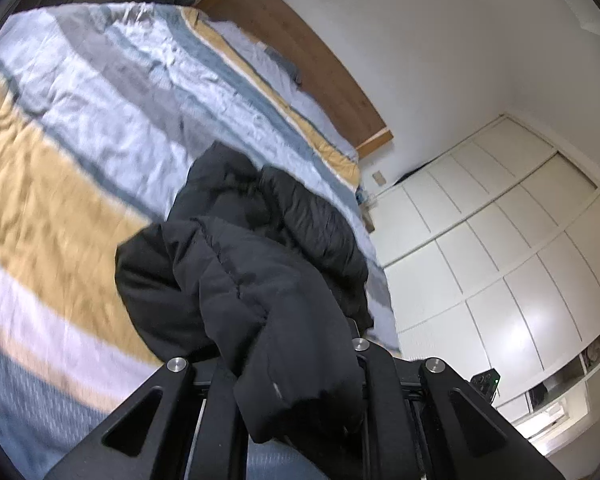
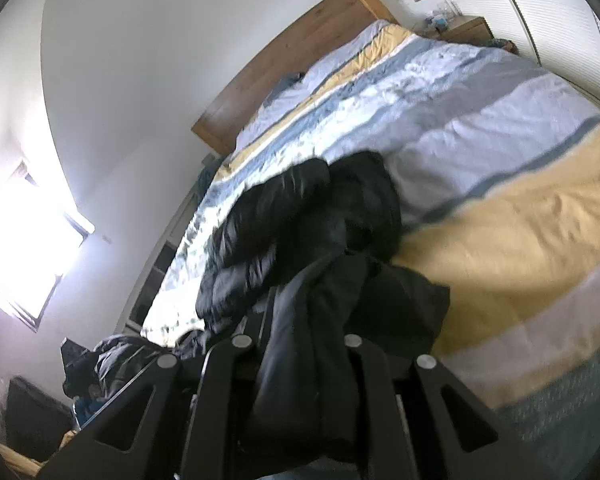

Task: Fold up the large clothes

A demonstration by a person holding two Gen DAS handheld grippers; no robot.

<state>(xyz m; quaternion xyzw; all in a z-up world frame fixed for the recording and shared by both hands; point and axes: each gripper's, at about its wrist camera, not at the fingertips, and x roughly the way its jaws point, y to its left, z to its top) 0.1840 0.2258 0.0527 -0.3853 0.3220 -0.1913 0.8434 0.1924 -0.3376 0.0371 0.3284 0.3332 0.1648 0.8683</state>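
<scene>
Jaws of the left gripper (image 1: 296, 344) are pinched tight on a fold of the black puffer jacket (image 1: 260, 264) — the right gripper (image 2: 300, 336) is clamped likewise on the same jacket (image 2: 320, 240). The garment bunches up between them above the striped duvet (image 1: 80, 160), its far end trailing toward the wooden headboard (image 2: 284, 64).

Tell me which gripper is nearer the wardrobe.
Left. The left gripper, shut on the black jacket, has the wardrobe close beside it; the right gripper holds the jacket at the window side.
</scene>
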